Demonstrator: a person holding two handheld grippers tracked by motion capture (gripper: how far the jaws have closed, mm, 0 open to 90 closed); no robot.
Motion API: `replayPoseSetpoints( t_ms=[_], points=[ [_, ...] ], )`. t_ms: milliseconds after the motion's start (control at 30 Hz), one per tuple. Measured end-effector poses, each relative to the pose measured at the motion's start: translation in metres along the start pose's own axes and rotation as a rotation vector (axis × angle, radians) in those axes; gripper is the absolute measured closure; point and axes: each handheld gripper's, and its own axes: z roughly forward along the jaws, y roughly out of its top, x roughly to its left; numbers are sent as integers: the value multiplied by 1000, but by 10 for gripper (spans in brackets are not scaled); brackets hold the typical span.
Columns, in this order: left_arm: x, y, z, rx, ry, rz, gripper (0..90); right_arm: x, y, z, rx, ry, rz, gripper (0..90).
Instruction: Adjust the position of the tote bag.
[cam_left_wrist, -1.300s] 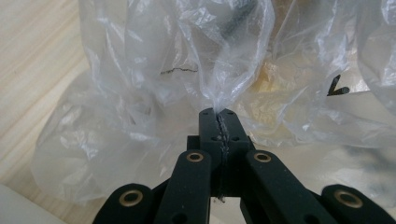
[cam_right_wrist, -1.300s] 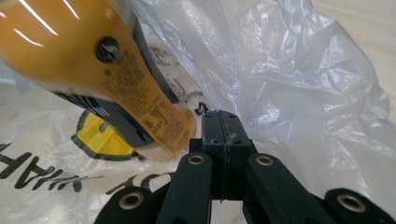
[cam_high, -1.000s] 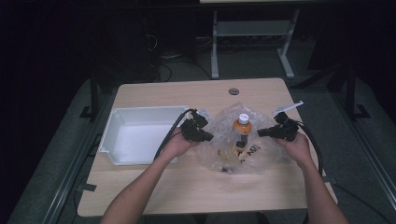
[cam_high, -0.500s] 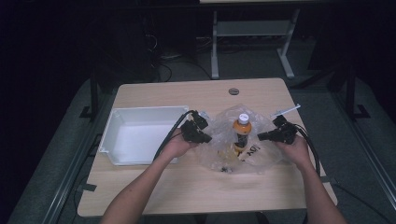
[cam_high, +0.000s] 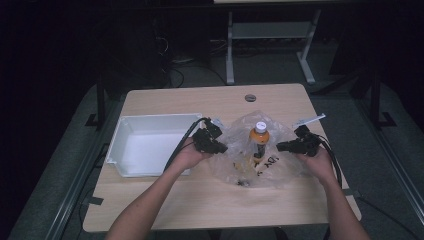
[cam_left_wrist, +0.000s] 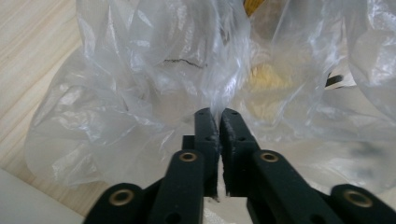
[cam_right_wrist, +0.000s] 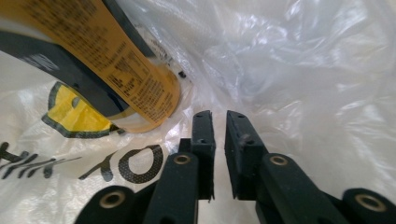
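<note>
So there's a wooden desk (cam_high: 165, 200) with a white tray (cam_high: 150, 142) on its left side, and right beside that a crumpled clear plastic bag (cam_high: 280, 167) with an orange bottle (cam_high: 259, 137) standing inside it. The left tool (cam_left_wrist: 217, 116) has its jaws clamped on a fold of the bag's left edge. The right tool (cam_right_wrist: 217, 122) sits at the bag's right edge near the bottle's base, jaws nearly together with a thin gap, and I can't tell if it's got any plastic pinched.

The bag (cam_high: 260, 152) lay on the surface (cam_high: 220, 200) between both hand-held grippers, a bottle (cam_high: 259, 140) in it; the tray (cam_high: 150, 145) lay left of the left hand-held gripper (cam_high: 222, 147).
</note>
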Motion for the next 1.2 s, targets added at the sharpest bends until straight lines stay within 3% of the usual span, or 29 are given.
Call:
replayPoseSetpoints(
  t_ms=[133, 500, 533, 767, 1200],
  points=[
    [-1, 0, -6, -24, -6, -22, 794, 3, 1, -8, -20, -11, -11, 770],
    [-9, 2, -27, -94, -29, -10, 721, 11, -1, -26, -66, -22, -27, 709],
    [-10, 3, -29, -89, -30, 9, 715, 13, 0, -28, -73, -24, -28, 704],
    [-22, 9, -35, -133, -50, 18, 691, 20, -1, -37, -103, -24, -58, 678],
    [-49, 26, -39, -181, -81, 80, 605, 25, -4, -47, -109, -29, -69, 660]
  ],
)
